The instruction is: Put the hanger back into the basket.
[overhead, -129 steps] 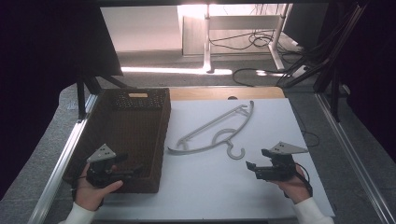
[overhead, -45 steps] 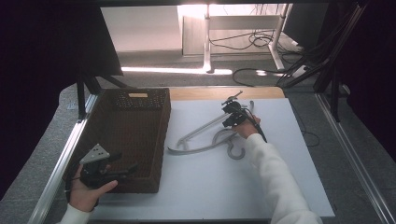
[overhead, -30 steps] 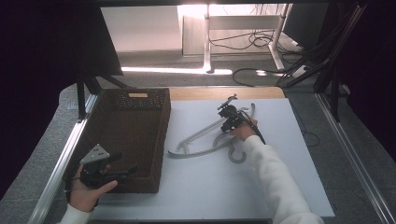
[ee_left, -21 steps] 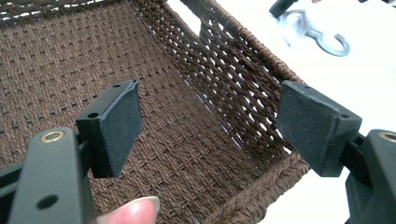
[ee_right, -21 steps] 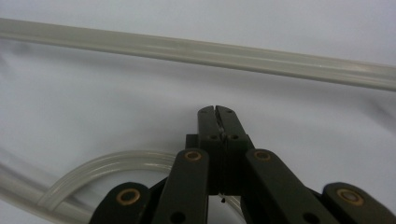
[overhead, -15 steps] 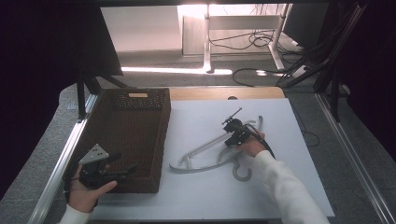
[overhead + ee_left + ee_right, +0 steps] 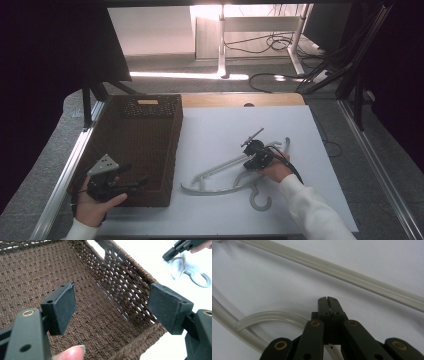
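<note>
A clear plastic clothes hanger (image 7: 220, 167) lies on the white table top (image 7: 225, 125), its hook (image 7: 260, 200) pointing toward the front edge. My right gripper (image 7: 250, 162) is low over the hanger's middle. In the right gripper view its jaws (image 7: 329, 300) are pressed together, with the hanger's curved neck (image 7: 274, 316) running into them and the straight bar (image 7: 352, 277) beyond. My left gripper (image 7: 137, 181) hovers over the near end of the brown woven basket (image 7: 135, 107). Its pads (image 7: 63, 306) stand wide apart with nothing between them.
The basket's inside (image 7: 25, 277) is bare weave, and its right wall (image 7: 130, 272) separates it from the hanger. Metal rails (image 7: 65, 180) run along both table sides. Cables (image 7: 280, 75) lie on the floor beyond the far edge.
My right hand has come toward the front of the table, and the hanger has slid with it. The left hand has stayed where it was.
</note>
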`<action>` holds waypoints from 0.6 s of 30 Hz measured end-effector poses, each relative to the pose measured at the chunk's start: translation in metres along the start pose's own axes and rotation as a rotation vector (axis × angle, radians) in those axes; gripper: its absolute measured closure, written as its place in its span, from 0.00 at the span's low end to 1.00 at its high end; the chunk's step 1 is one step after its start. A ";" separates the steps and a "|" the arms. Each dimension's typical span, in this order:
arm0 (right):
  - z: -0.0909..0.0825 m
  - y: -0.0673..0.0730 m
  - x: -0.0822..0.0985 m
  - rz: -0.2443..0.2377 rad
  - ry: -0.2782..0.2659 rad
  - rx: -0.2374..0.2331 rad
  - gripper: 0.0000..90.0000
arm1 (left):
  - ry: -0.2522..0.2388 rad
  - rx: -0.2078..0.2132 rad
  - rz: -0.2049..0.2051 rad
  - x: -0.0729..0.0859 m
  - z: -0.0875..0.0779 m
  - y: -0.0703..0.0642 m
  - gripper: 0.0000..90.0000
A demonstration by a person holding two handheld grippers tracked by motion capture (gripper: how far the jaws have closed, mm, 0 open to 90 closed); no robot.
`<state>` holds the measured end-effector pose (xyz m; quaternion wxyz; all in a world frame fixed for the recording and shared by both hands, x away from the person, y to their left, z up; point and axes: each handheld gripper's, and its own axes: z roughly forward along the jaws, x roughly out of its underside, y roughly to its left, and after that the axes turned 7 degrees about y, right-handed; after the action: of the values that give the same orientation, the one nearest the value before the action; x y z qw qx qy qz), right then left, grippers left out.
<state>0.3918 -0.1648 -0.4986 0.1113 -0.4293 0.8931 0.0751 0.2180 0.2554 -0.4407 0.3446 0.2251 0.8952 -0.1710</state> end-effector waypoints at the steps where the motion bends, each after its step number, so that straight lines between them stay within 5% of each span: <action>1: -0.003 0.000 0.001 0.004 -0.029 -0.003 0.99 | 0.000 -0.001 0.002 0.000 0.000 0.000 0.25; 8: -0.025 0.002 0.025 0.036 -0.152 0.000 0.99 | -0.003 0.000 -0.001 0.001 -0.001 0.000 0.25; 18: -0.060 0.002 0.099 0.154 -0.331 -0.026 0.99 | -0.009 -0.007 -0.010 0.002 -0.003 0.001 0.25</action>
<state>0.3219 -0.2512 -0.4672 0.2451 -0.3427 0.8918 0.1647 0.2155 0.2578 -0.4399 0.3486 0.2186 0.8953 -0.1708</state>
